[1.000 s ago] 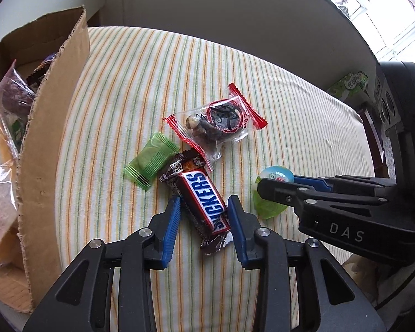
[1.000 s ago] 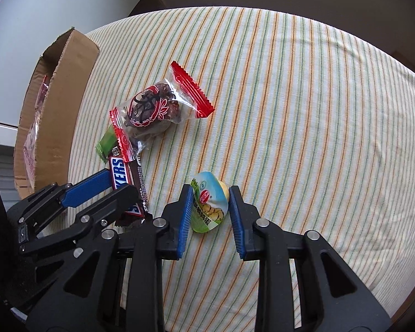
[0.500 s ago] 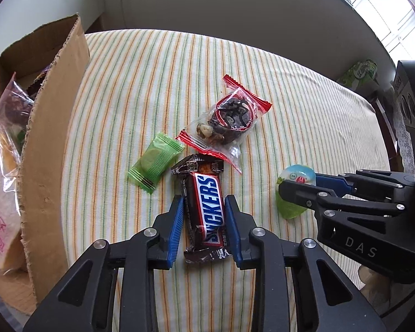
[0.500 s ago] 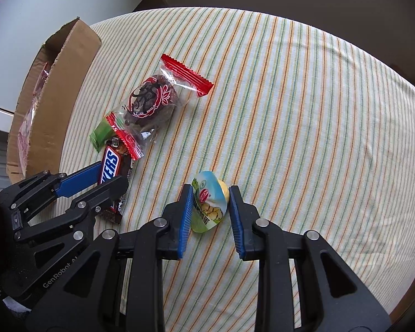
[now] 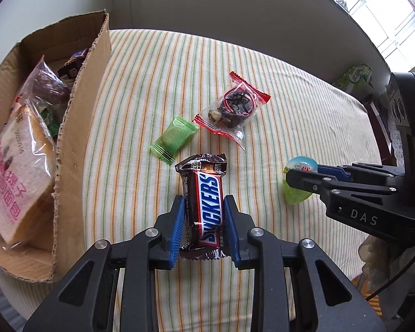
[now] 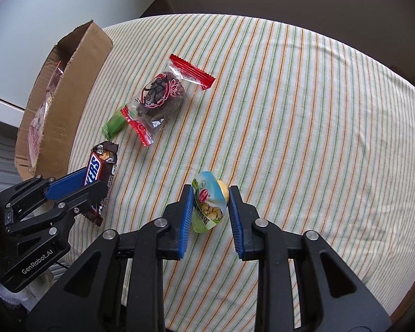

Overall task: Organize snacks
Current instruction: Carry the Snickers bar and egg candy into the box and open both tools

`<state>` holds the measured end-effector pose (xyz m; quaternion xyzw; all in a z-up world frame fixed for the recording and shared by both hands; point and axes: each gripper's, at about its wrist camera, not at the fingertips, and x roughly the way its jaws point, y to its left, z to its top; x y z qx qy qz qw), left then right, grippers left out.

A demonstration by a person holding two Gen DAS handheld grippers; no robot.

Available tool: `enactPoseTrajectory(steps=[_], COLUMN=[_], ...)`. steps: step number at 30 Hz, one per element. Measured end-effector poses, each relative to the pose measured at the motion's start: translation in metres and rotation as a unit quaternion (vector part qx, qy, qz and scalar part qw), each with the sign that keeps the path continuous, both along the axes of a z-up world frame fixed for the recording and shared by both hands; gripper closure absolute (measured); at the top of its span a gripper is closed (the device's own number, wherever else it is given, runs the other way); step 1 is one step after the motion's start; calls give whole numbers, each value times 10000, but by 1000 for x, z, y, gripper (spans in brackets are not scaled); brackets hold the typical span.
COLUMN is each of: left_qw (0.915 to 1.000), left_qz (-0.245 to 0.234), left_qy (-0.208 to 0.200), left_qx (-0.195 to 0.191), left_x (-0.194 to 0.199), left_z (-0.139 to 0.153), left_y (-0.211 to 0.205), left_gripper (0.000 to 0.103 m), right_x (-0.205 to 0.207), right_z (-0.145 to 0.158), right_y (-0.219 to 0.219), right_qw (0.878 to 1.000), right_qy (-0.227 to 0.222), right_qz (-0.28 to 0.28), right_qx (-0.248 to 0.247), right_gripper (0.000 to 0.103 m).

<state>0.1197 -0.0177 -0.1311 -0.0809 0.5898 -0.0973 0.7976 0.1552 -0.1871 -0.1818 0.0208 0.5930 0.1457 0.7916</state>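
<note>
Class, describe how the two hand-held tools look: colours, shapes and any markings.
Both are matte black angular frames with silver screws and ribbed blue finger pads. The left tool reads "GenRobot.AI" on its side; the right tool reads "DAS" and shows a small green light.

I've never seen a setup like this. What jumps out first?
Two black tools with blue fingers each pinch a snack over a striped tablecloth: the left tool holds a Snickers bar, the right tool a small sealed snack cup. At the left edge stands a cardboard box already stuffed with packets.
</note>
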Motion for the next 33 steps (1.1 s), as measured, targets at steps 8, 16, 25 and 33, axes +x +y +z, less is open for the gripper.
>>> enactPoseTrajectory(steps=[8, 16, 25, 33], left_qw=[9997, 9983, 9960, 9933], left_qz=[151, 342, 590, 820], left_qy=[-197, -481, -671, -808], left_qx=[-81, -24, -11, 53], left_x=[-5, -13, -15, -16], left_z=[24, 50, 60, 70], left_y=[15, 39, 51, 81], left_gripper=[76, 76, 76, 76], right_x=[-8, -13, -14, -9], right_z=[30, 54, 76, 88], right_y=[1, 24, 70, 114], right_qw=[9997, 9981, 9946, 9894], right_qy=[-217, -476, -701, -877], right_qz=[118, 380, 750, 1144], right_qx=[51, 82, 123, 160], right_gripper=[77, 77, 77, 77])
